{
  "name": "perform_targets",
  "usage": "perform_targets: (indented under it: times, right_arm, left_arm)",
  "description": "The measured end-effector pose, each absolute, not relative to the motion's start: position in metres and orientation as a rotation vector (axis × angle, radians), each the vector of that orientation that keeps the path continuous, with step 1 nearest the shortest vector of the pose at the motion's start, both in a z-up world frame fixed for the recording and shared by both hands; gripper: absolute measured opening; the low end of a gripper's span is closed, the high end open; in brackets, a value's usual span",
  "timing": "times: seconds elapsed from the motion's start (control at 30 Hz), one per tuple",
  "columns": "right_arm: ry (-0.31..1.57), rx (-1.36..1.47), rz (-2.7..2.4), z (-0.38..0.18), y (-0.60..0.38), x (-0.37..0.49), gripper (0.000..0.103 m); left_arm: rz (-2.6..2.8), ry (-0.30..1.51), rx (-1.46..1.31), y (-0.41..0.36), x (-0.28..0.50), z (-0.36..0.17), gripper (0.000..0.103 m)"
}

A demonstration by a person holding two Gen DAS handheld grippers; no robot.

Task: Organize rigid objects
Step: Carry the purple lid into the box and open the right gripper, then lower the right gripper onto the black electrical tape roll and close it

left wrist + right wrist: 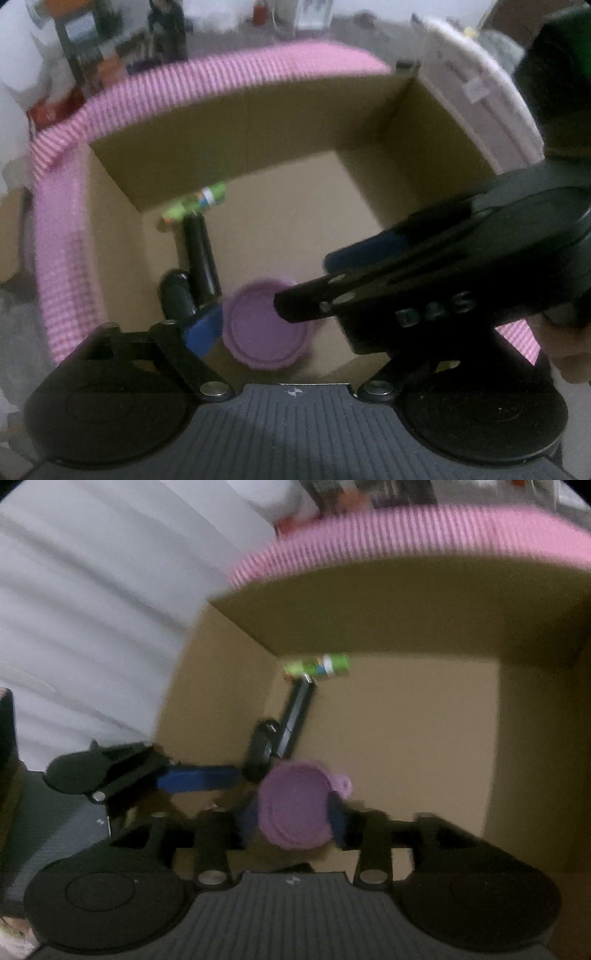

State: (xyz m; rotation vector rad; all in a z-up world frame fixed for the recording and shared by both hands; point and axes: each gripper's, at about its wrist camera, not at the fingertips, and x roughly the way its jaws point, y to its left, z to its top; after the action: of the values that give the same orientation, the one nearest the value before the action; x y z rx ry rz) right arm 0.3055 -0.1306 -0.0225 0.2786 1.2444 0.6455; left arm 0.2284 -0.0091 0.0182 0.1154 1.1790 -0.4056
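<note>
Purple and round, the cup [295,808] is hanging over the cardboard box [406,716], pinched in our right gripper [295,823]. Our left gripper [273,325] is spread wide beside it, holding nothing. A green tube [317,666] and black cylinder [295,720] are already lying near the box's far-left corner, so we judge sorting partly done.

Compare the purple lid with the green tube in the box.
The purple lid is round, flat and one plain colour; the green tube is long, narrow and carries a multicoloured label. The lid sits between the right tool's fingers near the front of the cardboard box; the tube lies loose against the far wall. Both are inside the box.
</note>
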Motion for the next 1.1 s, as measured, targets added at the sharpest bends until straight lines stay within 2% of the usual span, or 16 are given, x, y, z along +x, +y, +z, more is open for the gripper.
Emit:
perform_targets:
  times: [0.1,0.3,0.37,0.43,0.57,0.67,0.87,1.1]
  right_arm:
    - [1.129,0.263,0.651,0.01,-0.14,0.289,0.057]
    - [0.866,0.252,0.647,0.077,-0.165,0.233,0.079]
    - [0.78,0.24,0.642,0.094,-0.173,0.207,0.095]
    - [0.696,0.225,0.625,0.109,-0.183,0.179,0.103]
    - [0.614,0.144,0.548,0.119,-0.198,0.128,0.103]
    - [0.607,0.047,0.454,0.109,-0.199,0.098,0.103]
    - [0.642,-0.134,0.286,0.06,-0.186,0.061,0.103]
    - [0.698,-0.027,0.29,0.015,-0.196,0.04,0.103]
  left_arm:
    - [-0.405,1.082,0.116,-0.004,0.213,0.043,0.091]
    - [-0.405,0.891,0.117,0.004,0.175,0.088,0.095]
    - [-0.408,0.836,0.119,0.007,0.16,0.096,0.097]
    - [-0.41,0.778,0.116,0.009,0.141,0.105,0.099]
    - [-0.414,0.705,0.079,0.012,0.108,0.108,0.103]
    - [-0.464,0.728,0.034,0.011,0.088,0.095,0.103]
    - [-0.58,0.76,-0.004,-0.001,0.065,0.057,0.103]
    - [-0.63,0.788,0.02,-0.023,0.057,0.014,0.103]
